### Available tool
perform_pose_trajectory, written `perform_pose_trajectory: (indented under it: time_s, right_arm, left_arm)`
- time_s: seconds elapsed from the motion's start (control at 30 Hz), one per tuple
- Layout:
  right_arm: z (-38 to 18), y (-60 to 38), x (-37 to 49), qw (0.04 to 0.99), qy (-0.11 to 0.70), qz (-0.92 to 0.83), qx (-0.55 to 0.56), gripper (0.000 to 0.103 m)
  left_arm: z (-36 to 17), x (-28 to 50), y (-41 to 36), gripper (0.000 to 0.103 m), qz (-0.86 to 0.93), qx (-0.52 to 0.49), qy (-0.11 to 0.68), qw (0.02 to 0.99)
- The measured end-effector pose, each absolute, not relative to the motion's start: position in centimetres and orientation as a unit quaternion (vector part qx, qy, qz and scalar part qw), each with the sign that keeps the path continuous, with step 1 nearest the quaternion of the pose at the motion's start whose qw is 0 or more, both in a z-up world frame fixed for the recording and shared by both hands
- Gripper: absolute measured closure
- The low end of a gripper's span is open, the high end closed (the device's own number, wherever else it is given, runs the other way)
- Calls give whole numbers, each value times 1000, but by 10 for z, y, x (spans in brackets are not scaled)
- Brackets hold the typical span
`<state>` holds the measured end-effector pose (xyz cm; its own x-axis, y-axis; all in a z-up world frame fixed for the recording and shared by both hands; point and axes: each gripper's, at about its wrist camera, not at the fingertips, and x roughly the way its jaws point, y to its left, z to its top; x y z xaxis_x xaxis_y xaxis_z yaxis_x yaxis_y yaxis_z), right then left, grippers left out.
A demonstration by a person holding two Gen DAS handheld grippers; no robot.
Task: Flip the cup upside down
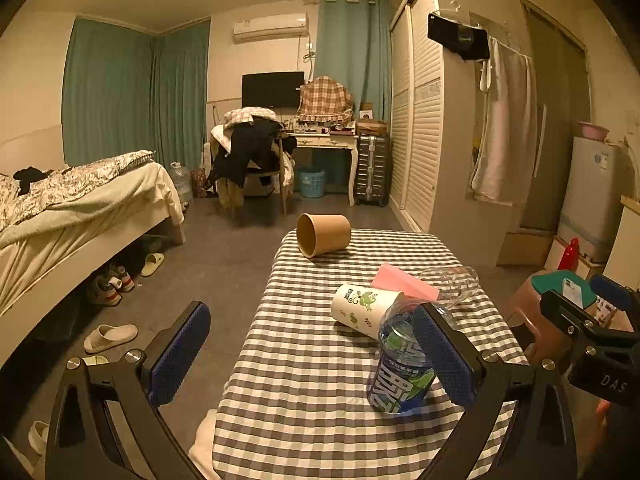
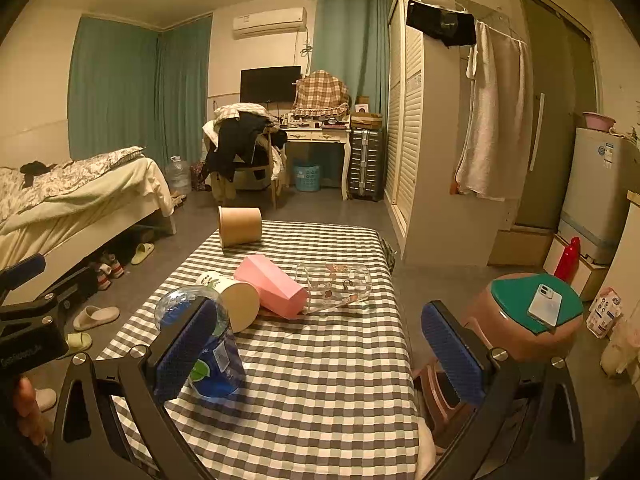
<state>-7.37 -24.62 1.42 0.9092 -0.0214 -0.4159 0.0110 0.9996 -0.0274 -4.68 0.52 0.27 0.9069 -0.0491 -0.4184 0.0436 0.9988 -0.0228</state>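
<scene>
Several cups lie on their sides on the checked table (image 1: 304, 380) (image 2: 320, 380): a brown paper cup (image 1: 323, 235) (image 2: 239, 226) at the far end, a white floral paper cup (image 1: 366, 309) (image 2: 236, 300), a pink cup (image 1: 404, 282) (image 2: 276, 286) and a clear glass cup (image 1: 452, 282) (image 2: 336, 286). A blue-labelled water bottle (image 1: 400, 368) (image 2: 208, 344) sits nearest. My left gripper (image 1: 312, 356) is open and empty, its right finger beside the bottle. My right gripper (image 2: 320, 354) is open and empty, its left finger in front of the bottle.
A bed (image 1: 60, 216) with slippers (image 1: 110, 338) beside it stands left. A stool (image 2: 532, 320) with a phone (image 2: 544, 304) stands right of the table. A wardrobe (image 2: 432, 120), fridge (image 2: 600, 184), desk and chair are farther back.
</scene>
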Motion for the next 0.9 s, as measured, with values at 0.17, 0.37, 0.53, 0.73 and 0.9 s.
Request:
perform_pose_trajectory:
  time_s: [0.17,0.37,0.53,0.73,0.9]
  right_arm:
    - [13,-247,-74,977,213,-11,-10,0]
    - [13,-247,-74,977,212,-11,-11,0]
    - [12,-246,-76,977,213,-11,-11,0]
    - [12,-245,-77,977,214,-10,-12,0]
    - [10,-244,-76,976,216,-10,-12,0]
  left_arm:
    - [3,-47,6,0,-21,-7,213,977]
    - [2,-49,8,0,-20,-8,213,977]
    - [1,-49,9,0,-19,-8,215,976]
    - [-1,-49,9,0,-20,-6,215,976]
    - [-1,-49,9,0,-20,-6,215,976]
